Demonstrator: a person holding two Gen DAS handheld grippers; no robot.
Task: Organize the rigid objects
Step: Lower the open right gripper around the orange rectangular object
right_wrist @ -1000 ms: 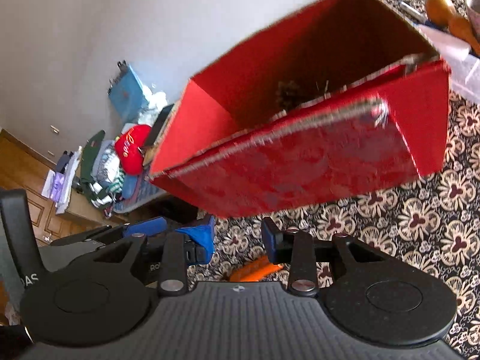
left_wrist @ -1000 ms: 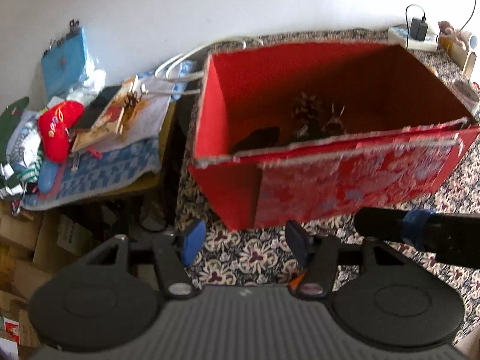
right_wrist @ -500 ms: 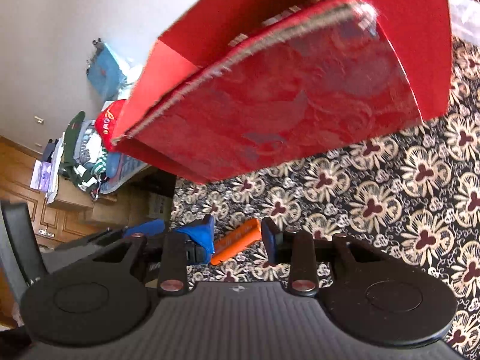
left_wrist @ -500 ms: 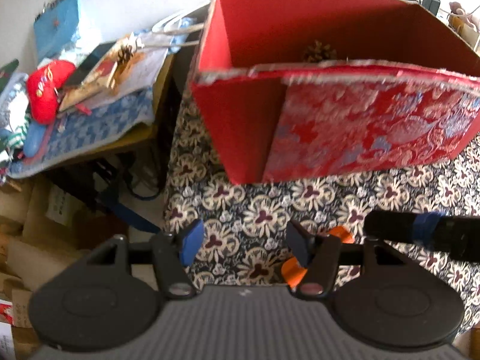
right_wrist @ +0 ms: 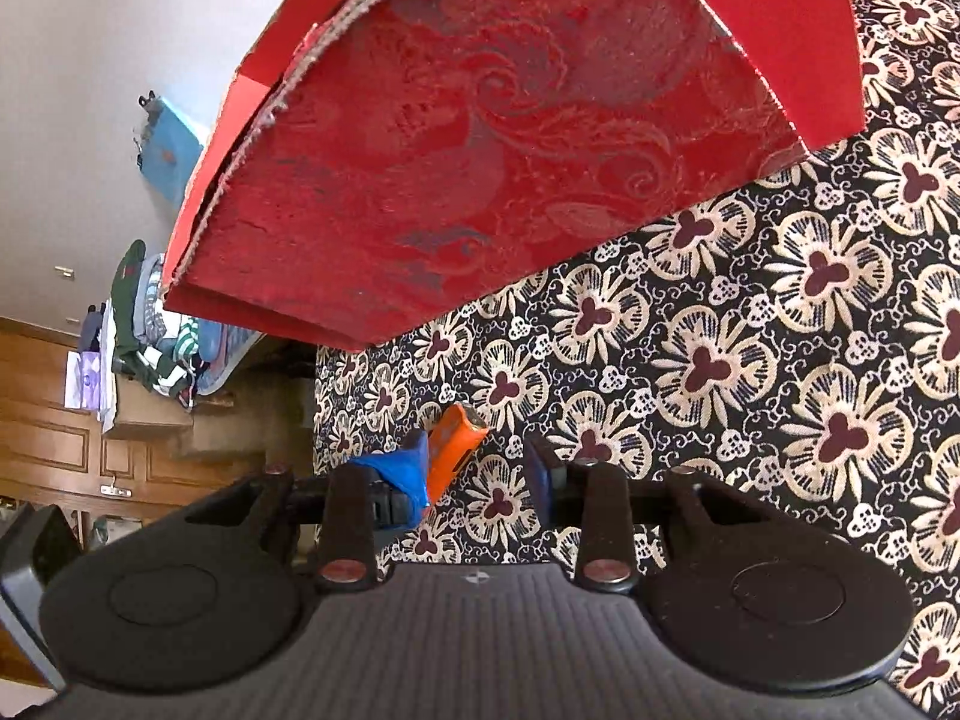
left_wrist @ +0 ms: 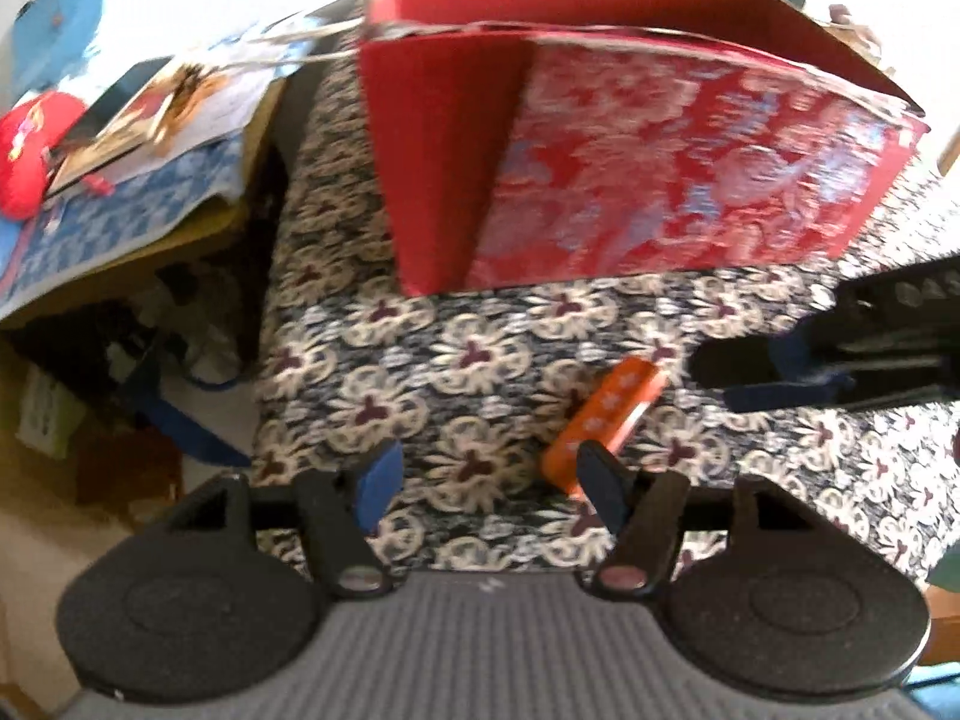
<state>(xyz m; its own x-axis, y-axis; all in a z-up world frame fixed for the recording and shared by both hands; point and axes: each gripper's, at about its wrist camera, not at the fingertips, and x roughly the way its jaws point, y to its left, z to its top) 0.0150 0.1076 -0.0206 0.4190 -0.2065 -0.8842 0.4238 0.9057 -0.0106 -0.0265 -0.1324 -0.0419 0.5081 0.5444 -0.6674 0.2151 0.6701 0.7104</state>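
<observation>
1. We see a plain white wall (right_wrist: 72, 60) behind everything, bright with daylight
2. We see the bench covered by a dark cloth with cream and maroon flowers (right_wrist: 780, 312)
3. To the left we find a lower side table (left_wrist: 180, 228) under a blue-and-white checked cloth (left_wrist: 120, 210), piled with papers (left_wrist: 198, 96) and a red soft item (left_wrist: 30, 126)
4. A blue board (right_wrist: 171, 153) leans against the wall
5. Brown wooden panelled cabinets (right_wrist: 54, 438) stand at far left in the right wrist view, with folded clothes (right_wrist: 150, 312) heaped nearby
</observation>
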